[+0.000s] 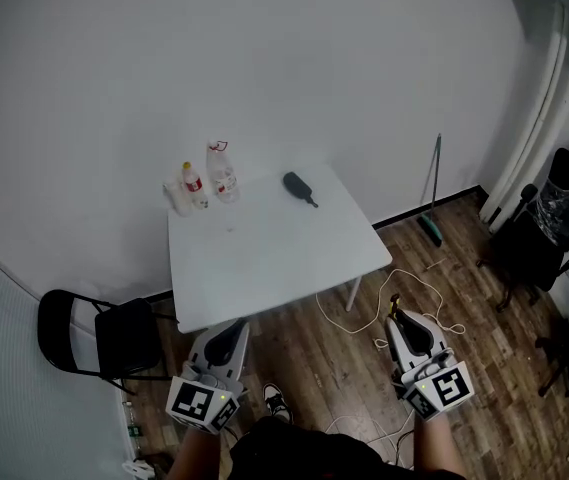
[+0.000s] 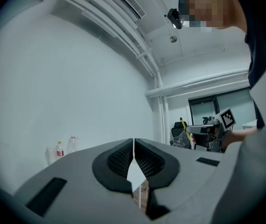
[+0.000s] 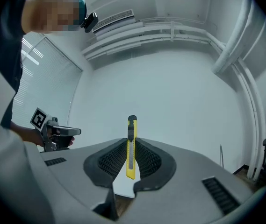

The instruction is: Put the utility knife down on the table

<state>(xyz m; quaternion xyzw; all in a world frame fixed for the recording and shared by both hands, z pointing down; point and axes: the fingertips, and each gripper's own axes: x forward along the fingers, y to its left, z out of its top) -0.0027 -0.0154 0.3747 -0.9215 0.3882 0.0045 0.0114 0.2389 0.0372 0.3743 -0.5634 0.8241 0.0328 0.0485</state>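
A yellow utility knife (image 3: 131, 146) stands upright between the jaws of my right gripper (image 3: 131, 160), which is shut on it; its black-capped end pokes above the jaws. In the head view the knife (image 1: 395, 301) sticks out ahead of the right gripper (image 1: 398, 316), which hangs over the wood floor, right of the white table's (image 1: 264, 263) near corner. My left gripper (image 1: 230, 328) is at the table's near edge. In the left gripper view the left gripper (image 2: 133, 155) has its jaws together with nothing between them. The left gripper view also catches the knife (image 2: 183, 125).
Two bottles (image 1: 209, 180) stand at the table's back left and a dark brush-like thing (image 1: 299, 186) lies at the back. A black folding chair (image 1: 94, 338) is left of the table. A white cable (image 1: 364, 313) loops on the floor. Black chairs (image 1: 554, 228) stand at right.
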